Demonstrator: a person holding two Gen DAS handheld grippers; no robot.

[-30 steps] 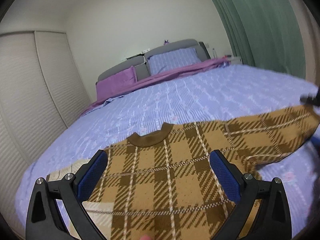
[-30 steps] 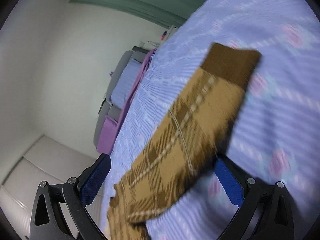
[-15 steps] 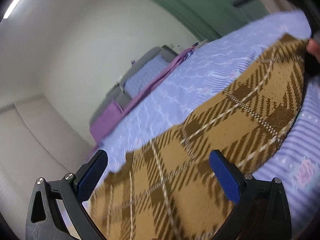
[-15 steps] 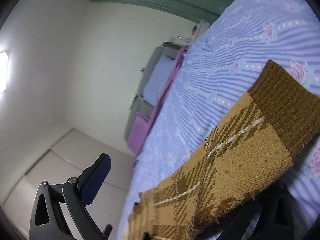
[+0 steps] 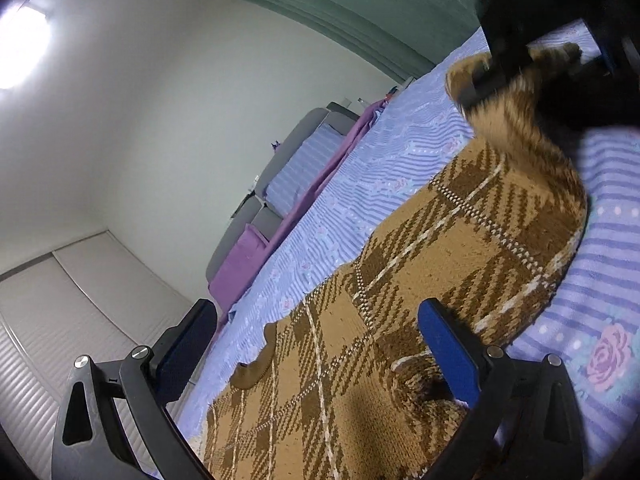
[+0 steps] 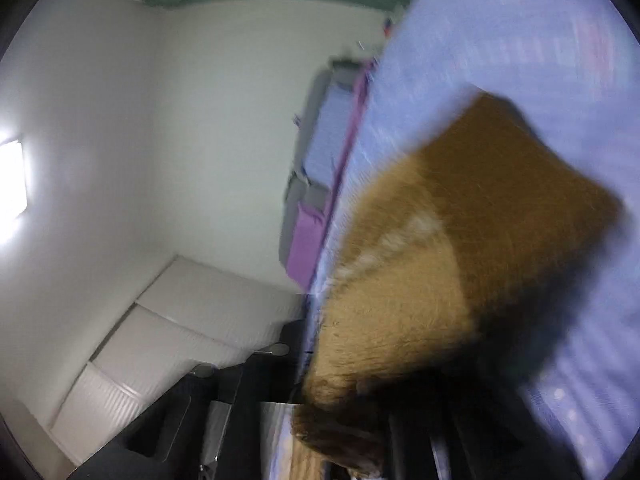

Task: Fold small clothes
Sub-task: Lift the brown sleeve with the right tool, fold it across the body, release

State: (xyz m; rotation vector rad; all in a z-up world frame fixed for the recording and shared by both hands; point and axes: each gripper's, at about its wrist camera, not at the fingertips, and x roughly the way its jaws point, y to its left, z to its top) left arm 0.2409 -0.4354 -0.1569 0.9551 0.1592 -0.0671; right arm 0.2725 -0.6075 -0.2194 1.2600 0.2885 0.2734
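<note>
A small brown plaid sweater (image 5: 400, 304) lies on the lilac bedspread (image 5: 360, 184). My left gripper (image 5: 320, 344) is open, its blue pads either side of the sweater's body near the brown collar (image 5: 256, 368). In the left wrist view my right gripper (image 5: 532, 52) is at the upper right, shut on the sweater's sleeve (image 5: 516, 120), which is lifted off the bed and curves over. In the blurred right wrist view the brown cuff (image 6: 520, 208) fills the middle and my right gripper's fingers are mostly hidden behind it.
The bed's grey headboard (image 5: 296, 140), lilac pillows (image 5: 296, 168) and a purple sheet (image 5: 248, 256) lie at the far end. A green curtain (image 5: 360, 4) hangs behind. White slatted wardrobe doors (image 5: 60, 300) stand on the left.
My right gripper has closed on the sleeve and lifted it up and over toward the sweater's body. Both cameras have tilted sharply. My left gripper stays open over the sweater.
</note>
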